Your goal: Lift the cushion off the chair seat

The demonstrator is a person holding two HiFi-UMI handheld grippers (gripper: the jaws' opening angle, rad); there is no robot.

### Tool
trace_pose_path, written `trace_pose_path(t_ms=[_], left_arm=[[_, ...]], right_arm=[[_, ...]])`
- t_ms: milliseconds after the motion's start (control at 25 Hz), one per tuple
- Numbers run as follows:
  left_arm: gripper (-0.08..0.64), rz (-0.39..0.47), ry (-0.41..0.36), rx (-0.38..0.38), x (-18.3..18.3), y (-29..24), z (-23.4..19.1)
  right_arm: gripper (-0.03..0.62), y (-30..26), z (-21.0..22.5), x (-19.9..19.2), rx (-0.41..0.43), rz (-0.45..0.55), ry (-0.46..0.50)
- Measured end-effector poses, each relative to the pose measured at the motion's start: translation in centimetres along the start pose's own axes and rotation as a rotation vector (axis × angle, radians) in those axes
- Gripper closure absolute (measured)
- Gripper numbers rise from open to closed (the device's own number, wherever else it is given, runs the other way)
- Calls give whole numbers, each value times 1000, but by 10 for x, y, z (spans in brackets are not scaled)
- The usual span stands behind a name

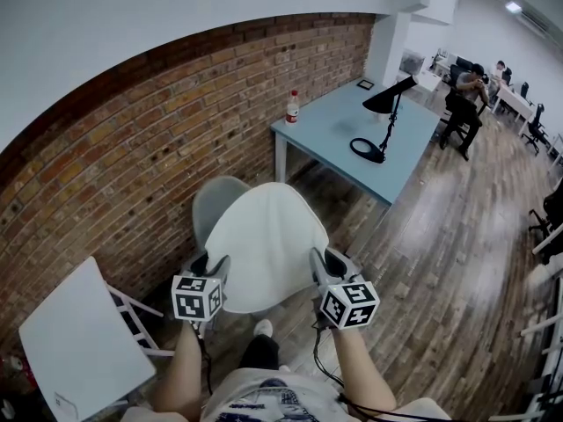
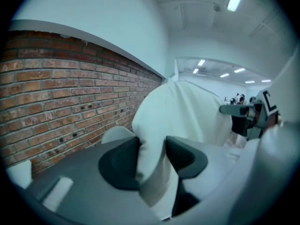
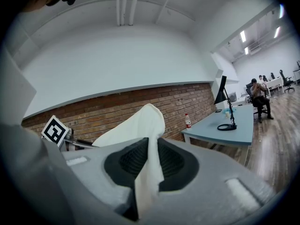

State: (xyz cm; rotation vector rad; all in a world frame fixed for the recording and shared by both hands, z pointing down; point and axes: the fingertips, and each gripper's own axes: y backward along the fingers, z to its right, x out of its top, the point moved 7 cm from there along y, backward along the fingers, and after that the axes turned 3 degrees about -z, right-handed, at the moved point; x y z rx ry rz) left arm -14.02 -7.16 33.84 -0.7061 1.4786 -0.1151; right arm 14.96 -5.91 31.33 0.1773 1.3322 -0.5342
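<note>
A white cushion (image 1: pixel 264 244) hangs in the air above a grey chair (image 1: pixel 214 202), held up between both grippers. My left gripper (image 1: pixel 213 272) is shut on the cushion's left edge; in the left gripper view the white fabric (image 2: pixel 152 163) is pinched between the dark pads. My right gripper (image 1: pixel 322 266) is shut on the right edge, where a thin fold of the cushion (image 3: pixel 149 158) runs between its jaws. Most of the chair seat is hidden behind the cushion.
A red brick wall (image 1: pixel 132 148) runs along the left. Beyond the chair stands a blue-grey table (image 1: pixel 334 134) with a black desk lamp (image 1: pixel 384 117) and a bottle (image 1: pixel 292 107). A white folding chair (image 1: pixel 84 341) is at lower left. People sit far off at desks (image 1: pixel 471 95).
</note>
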Motion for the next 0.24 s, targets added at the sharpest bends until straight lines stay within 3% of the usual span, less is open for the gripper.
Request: trace_pose_path(t_ms=[240], left_arm=[[383, -17, 3, -3, -2, -12, -2]], right_arm=[[534, -9, 8, -5, -4, -18, -11]])
